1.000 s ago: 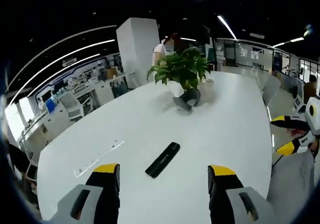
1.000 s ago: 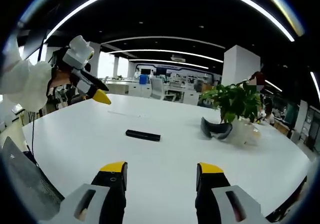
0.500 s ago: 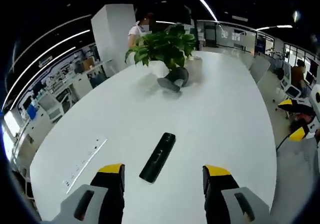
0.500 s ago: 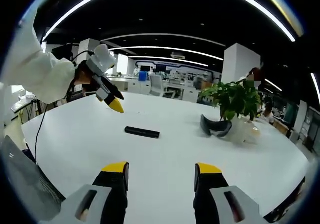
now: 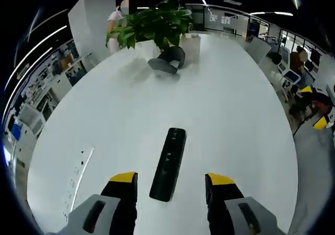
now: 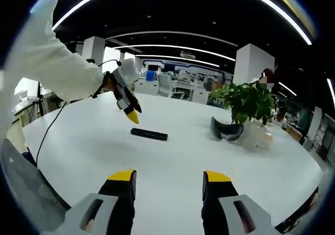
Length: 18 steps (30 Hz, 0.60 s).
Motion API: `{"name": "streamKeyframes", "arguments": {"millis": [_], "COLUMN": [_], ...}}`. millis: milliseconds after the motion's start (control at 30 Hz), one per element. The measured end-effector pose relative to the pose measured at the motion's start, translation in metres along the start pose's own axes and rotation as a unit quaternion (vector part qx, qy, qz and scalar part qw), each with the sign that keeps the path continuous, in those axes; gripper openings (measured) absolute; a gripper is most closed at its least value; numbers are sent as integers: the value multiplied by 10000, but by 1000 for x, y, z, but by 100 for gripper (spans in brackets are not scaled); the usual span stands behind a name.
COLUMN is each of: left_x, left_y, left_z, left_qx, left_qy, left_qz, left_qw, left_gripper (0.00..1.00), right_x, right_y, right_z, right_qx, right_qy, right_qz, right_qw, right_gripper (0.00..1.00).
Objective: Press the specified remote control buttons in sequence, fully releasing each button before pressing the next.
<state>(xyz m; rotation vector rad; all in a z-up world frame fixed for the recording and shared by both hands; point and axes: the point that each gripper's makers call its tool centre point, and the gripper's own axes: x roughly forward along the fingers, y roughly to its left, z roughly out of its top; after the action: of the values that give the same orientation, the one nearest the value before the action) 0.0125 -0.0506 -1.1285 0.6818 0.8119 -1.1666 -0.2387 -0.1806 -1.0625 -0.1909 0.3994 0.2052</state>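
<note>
A black remote control [image 5: 169, 164] lies flat on the white table [image 5: 230, 114], its near end between my left gripper's yellow-tipped fingers. The left gripper [image 5: 171, 180] is open and hovers just above the remote. In the right gripper view the same remote [image 6: 149, 134] lies mid-table, and the left gripper [image 6: 131, 114] points down at its left end, held by a white-sleeved arm [image 6: 57, 73]. My right gripper [image 6: 168, 178] stands open over bare table, well short of the remote.
A potted green plant [image 5: 154, 23] and a dark headset [image 5: 166, 61] stand at the table's far end. A flat socket strip [image 5: 76, 177] lies left of the remote. The right gripper's yellow tips [image 5: 318, 121] sit beyond the table's right edge. Office desks and people fill the background.
The left gripper has moved forward and down over the remote, whose near end now sits between its fingers. The right gripper has barely moved.
</note>
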Motion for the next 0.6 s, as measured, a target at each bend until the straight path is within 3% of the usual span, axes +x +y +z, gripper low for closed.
{"name": "streamKeyframes", "arguments": {"millis": [233,600], "left_x": [25,43], "left_y": [9,14], "left_z": [-22,-41], "left_qx": [528,872], "left_qy": [752,1430], "left_qz": [-165,-469], "left_qw": [9956,9848], "left_gripper": [44,39], "right_x": [1,2], "right_y": [0,1], "right_z": [-2,-4], "right_qx": [-35,-61], "right_qy": [77,133], "right_qz": [7,47], "right_qw": [10000,9999], "right_gripper": [49,48]}}
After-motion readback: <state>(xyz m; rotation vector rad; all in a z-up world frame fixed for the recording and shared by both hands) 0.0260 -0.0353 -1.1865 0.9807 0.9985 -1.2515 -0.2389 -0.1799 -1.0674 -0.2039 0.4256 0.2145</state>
